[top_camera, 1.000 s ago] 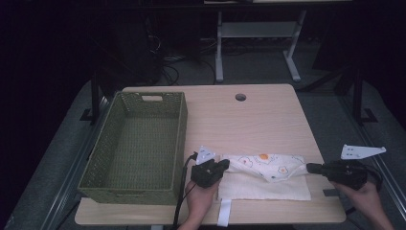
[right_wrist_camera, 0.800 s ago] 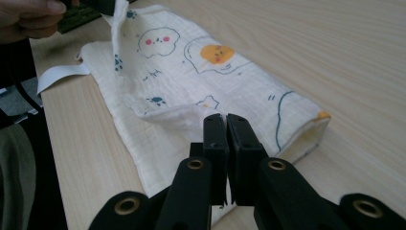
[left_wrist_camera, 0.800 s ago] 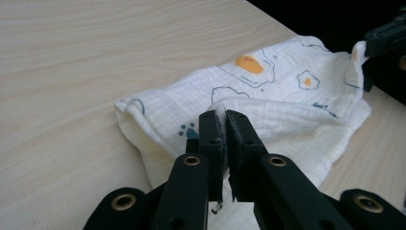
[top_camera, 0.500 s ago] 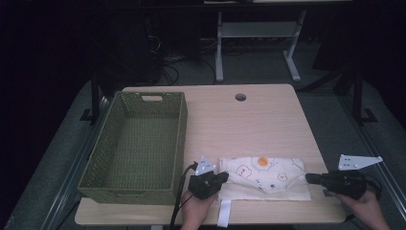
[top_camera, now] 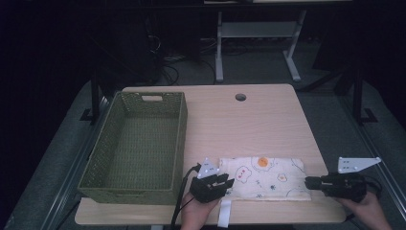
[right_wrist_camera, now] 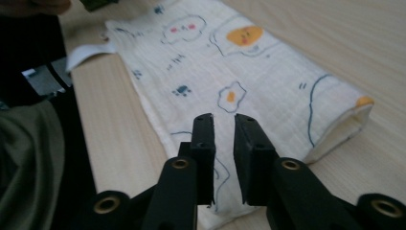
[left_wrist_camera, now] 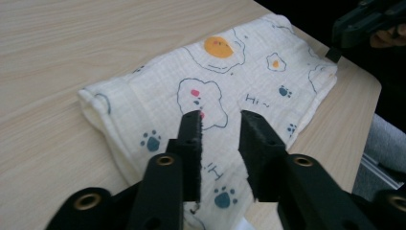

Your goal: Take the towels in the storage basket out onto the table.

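dark room all around, with metal stand legs and some cables on the floor behind a pale wooden desk (top_camera: 268, 124) that had a round cable hole near its far edge. on the left part of the desk sat an olive-green woven rectangular basket (top_camera: 136, 143) with a cut-out handle in its far wall, nothing visible inside it.

so the folded cream muslin cloth (top_camera: 265, 178) printed with fried eggs, paw prints and little "hi~" words lay flat along the near edge of the desk, just to the right of the basket. a white tag (top_camera: 224, 213) stuck out from its near-left corner over the desk edge.

left gripper (top_camera: 224, 184) sat at the cloth's left end, held from below by a hand (top_camera: 196, 214). its jaws had just been opening, and in the left gripper view (left_wrist_camera: 220, 125) they stood a bit apart over the fabric with a clear gap, not pinching anything.

right gripper (top_camera: 309, 182) pointed at the cloth's right end, hand (top_camera: 364, 211) behind it. its jaws had just been opening too, and in the right gripper view (right_wrist_camera: 224, 125) only a narrow slot showed between them, cloth (right_wrist_camera: 230, 72) underneath but not clamped.
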Tool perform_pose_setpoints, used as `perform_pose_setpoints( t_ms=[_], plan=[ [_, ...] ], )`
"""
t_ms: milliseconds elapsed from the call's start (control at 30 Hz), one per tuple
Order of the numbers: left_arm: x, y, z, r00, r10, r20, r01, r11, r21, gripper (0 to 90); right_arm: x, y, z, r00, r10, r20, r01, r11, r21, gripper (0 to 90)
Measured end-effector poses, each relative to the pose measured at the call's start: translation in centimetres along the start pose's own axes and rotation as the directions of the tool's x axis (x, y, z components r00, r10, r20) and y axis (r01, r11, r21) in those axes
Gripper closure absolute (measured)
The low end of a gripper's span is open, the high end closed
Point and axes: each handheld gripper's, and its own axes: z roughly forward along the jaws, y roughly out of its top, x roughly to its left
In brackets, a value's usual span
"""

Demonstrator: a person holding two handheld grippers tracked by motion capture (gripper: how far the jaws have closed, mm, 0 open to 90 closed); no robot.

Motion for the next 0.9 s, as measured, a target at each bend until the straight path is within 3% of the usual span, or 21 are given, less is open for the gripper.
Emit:
perform_pose_setpoints(
  t_ms=[33, 67, 167, 200, 333, 433, 500, 533, 600, 700, 733, 867, 900],
  plan=[
    [0.2, 0.1, 0.8, 0.9997, -0.008, 0.024, 0.007, 0.9992, 0.038, 75.2, -0.1, 0.0, 0.5, 0.9999, 0.007, 0.008, -0.007, 1.000, 0.019, 80.8],
    [0.2, 0.1, 0.8, 0.9997, -0.008, 0.024, 0.007, 0.9992, 0.038, 77.8, -0.2, -0.1, 0.9, 0.9999, 0.006, 0.013, -0.007, 0.999, 0.041, 82.9],
    [0.6, -0.3, 1.8, 0.9994, -0.009, 0.033, 0.004, 0.9913, 0.131, 79.9, -0.2, -0.4, 1.7, 0.9999, 0.006, 0.013, -0.007, 0.997, 0.079, 85.4],
    [0.7, -0.5, 2.0, 0.9995, -0.014, 0.028, 0.010, 0.9882, 0.153, 79.9, 0.0, -0.8, 2.2, 0.9999, 0.003, 0.013, -0.004, 0.994, 0.111, 85.2],
    [1.3, -1.2, 2.4, 0.9996, -0.029, -0.008, 0.030, 0.9786, 0.203, 79.4, 0.4, -1.5, 2.6, 0.9998, -0.002, 0.017, 0.000, 0.990, 0.142, 84.8],
    [1.4, -1.4, 2.3, 0.9988, -0.049, 0.002, 0.048, 0.9827, 0.179, 76.5, 0.4, -1.6, 2.6, 0.9999, 0.003, 0.011, -0.004, 0.992, 0.126, 81.4],
    [1.2, -1.1, 1.9, 0.9998, -0.017, 0.004, 0.016, 0.9900, 0.140, 76.0, 0.4, -1.4, 2.5, 1.0000, 0.003, 0.007, -0.003, 0.994, 0.109, 80.4],
    [1.2, -0.8, 1.8, 0.9999, -0.015, 0.003, 0.014, 0.9917, 0.128, 75.3, 0.3, -0.7, 2.3, 0.9998, 0.005, 0.017, -0.006, 0.998, 0.069, 77.6],
    [1.2, 0.0, 2.0, 0.9998, -0.016, -0.011, 0.017, 0.9958, 0.090, 75.3, 0.0, -0.1, 2.2, 0.9995, 0.006, 0.031, -0.008, 0.999, 0.053, 77.8],
    [1.8, 1.2, 2.5, 0.9991, -0.012, -0.040, 0.014, 0.9983, 0.056, 75.4, -1.3, 1.5, 2.1, 0.9948, 0.025, 0.099, -0.026, 1.000, 0.012, 77.9],
    [1.9, 1.5, 2.8, 0.9985, -0.011, -0.053, 0.013, 0.9990, 0.043, 75.4, -2.4, 2.2, 2.5, 0.9895, 0.045, 0.137, -0.045, 0.999, -0.002, 77.9],
    [3.1, 2.4, 3.9, 0.9950, -0.030, -0.096, 0.033, 0.9990, 0.029, 75.4, -3.9, 2.5, 3.4, 0.9803, 0.074, 0.183, -0.076, 0.997, 0.005, 78.4],
    [3.3, 2.4, 4.4, 0.9928, -0.047, -0.110, 0.050, 0.9983, 0.029, 75.4, -4.4, 2.4, 4.1, 0.9757, 0.083, 0.202, -0.093, 0.995, 0.039, 79.1]
  ],
)
